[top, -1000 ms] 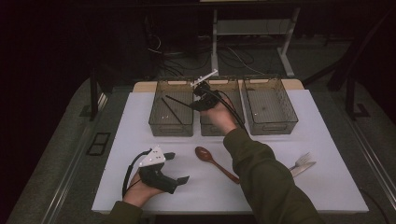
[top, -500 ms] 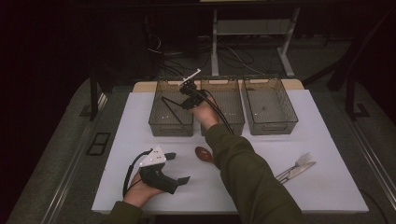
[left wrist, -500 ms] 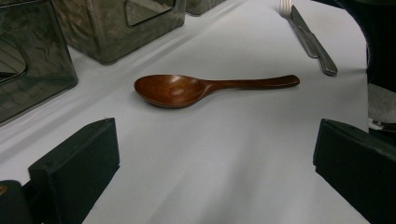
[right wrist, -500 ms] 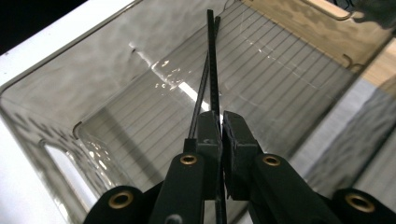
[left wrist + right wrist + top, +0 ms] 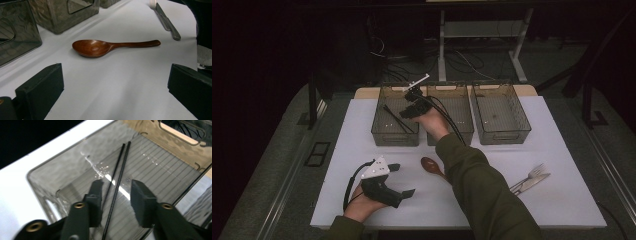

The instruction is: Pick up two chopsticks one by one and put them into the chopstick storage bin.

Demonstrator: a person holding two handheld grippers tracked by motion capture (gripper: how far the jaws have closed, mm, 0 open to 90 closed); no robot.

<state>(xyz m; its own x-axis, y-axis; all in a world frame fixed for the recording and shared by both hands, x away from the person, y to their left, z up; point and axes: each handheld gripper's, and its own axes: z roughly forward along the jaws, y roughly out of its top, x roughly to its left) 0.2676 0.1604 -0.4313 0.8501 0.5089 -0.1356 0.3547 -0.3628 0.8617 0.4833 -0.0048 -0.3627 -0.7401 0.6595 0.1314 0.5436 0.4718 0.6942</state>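
A person's right arm in an olive sleeve reaches across the white tabletop, and the right gripper (image 5: 408,111) hangs over the leftmost of three clear plastic bins (image 5: 380,131) along the far edge. Its jaws have just been opening and now stand apart, pads clear. Between them, a pair of thin black chopsticks (image 5: 117,182) lies loose on the bin's ribbed floor. A second ago this gripper was over the middle bin with its jaws together. The left gripper (image 5: 399,180) rests near the tabletop's near-left corner as before, jaws wide apart and empty. A brown wooden spoon (image 5: 100,47) lies mid-table, steel cutlery (image 5: 530,179) toward the right edge.
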